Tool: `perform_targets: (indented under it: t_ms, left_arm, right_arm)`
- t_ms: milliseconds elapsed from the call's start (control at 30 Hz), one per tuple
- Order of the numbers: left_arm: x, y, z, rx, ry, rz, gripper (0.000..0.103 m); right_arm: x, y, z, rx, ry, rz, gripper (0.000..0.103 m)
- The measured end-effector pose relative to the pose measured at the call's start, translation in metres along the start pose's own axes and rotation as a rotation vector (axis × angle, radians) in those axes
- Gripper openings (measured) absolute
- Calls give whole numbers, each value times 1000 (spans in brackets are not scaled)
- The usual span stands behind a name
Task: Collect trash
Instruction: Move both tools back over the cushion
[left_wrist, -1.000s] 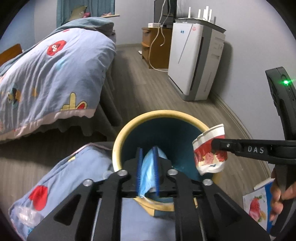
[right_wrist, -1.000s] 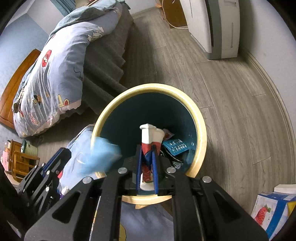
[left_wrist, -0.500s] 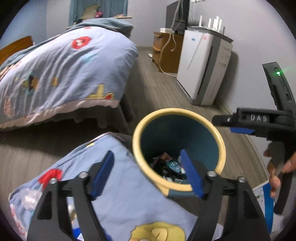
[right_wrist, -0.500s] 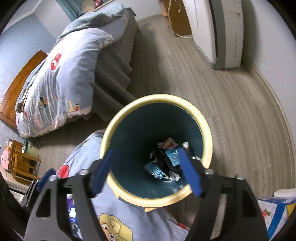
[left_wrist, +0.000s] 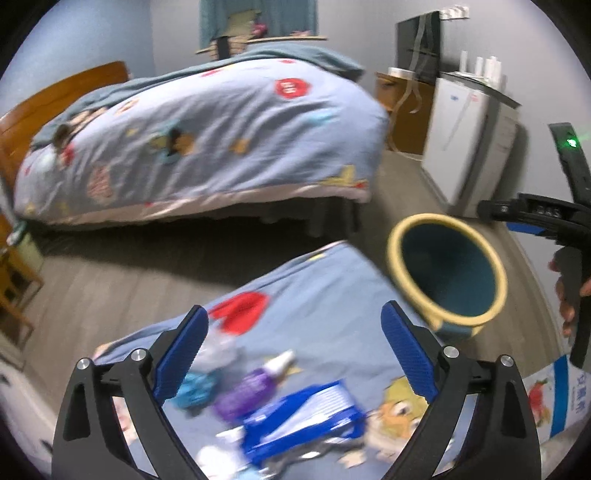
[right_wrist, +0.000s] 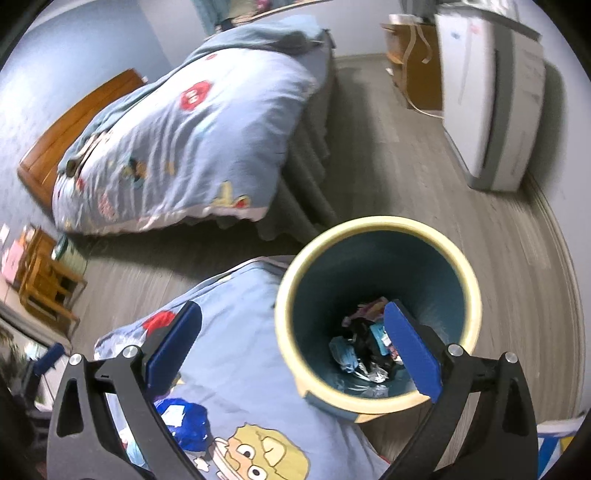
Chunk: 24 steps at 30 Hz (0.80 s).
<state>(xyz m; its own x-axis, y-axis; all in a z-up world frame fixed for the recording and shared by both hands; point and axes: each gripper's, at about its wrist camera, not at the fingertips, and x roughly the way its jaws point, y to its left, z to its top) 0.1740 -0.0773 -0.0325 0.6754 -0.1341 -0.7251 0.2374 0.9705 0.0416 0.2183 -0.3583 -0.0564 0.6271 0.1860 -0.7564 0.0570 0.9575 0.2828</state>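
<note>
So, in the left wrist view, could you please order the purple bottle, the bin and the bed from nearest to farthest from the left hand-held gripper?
1. Purple bottle: lying on the blue cover directly between the fingers of the left hand-held gripper.
2. Bin: on the floor, ahead to the right.
3. Bed: across the floor, upper left.

Both tongs, left (left_wrist: 293, 354) and right (right_wrist: 291, 354), are opening wide, empty, angled downward.
</note>
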Motion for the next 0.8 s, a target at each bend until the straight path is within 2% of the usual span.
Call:
perform_targets:
  t_ms: [200, 367, 600, 800]
  left_arm:
    - [-12, 64, -18, -111, -1, 69, 95]
    - [-1, 102, -33, -152, 26, 122, 95]
    - [22, 136, -45, -178, 66, 156, 95]
    - [43, 146, -49, -211, 89, 151, 95]
  right_arm:
    - [17, 59, -16, -137, 51, 35, 97]
    - [37, 97, -39, -228, 117, 48, 97]
    - [67, 120, -68, -229, 235, 74, 97]
    - [90, 133, -99, -263, 316, 55, 97]
